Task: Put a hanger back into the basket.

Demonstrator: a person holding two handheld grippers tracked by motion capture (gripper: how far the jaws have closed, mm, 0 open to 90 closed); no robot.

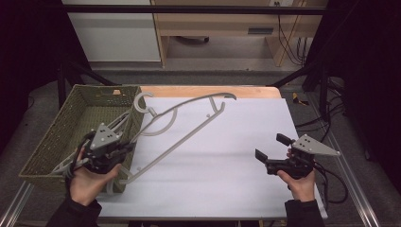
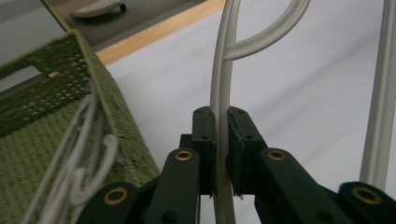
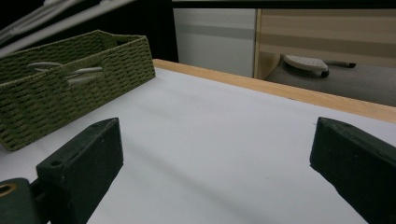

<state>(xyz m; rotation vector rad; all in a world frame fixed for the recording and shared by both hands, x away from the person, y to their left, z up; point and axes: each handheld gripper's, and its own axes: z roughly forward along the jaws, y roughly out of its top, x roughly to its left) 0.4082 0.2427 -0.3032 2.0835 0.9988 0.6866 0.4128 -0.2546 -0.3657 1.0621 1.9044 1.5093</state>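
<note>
A grey plastic clothes hanger (image 1: 179, 140) slants over the white table cover, its hook (image 1: 140, 101) near the far corner of the green woven basket (image 1: 61, 127). My left gripper (image 1: 126, 148) is at the basket's near right corner, shut on one of the hanger's thin arms. In the left gripper view the pads (image 2: 206, 140) press on that grey arm (image 2: 222, 84) from both sides. More grey hangers (image 2: 79, 158) lie inside the basket (image 2: 46, 140). My right gripper (image 1: 272, 147) is held at the right of the table, jaws wide open with nothing between them (image 3: 215, 158).
The white cover (image 1: 227, 156) takes up most of the table, with a wooden strip (image 1: 208, 91) along the far edge. The basket (image 3: 70, 93) stands at the left edge. Black frame bars and cables stand around the table, and cabinets stand on the floor beyond.
</note>
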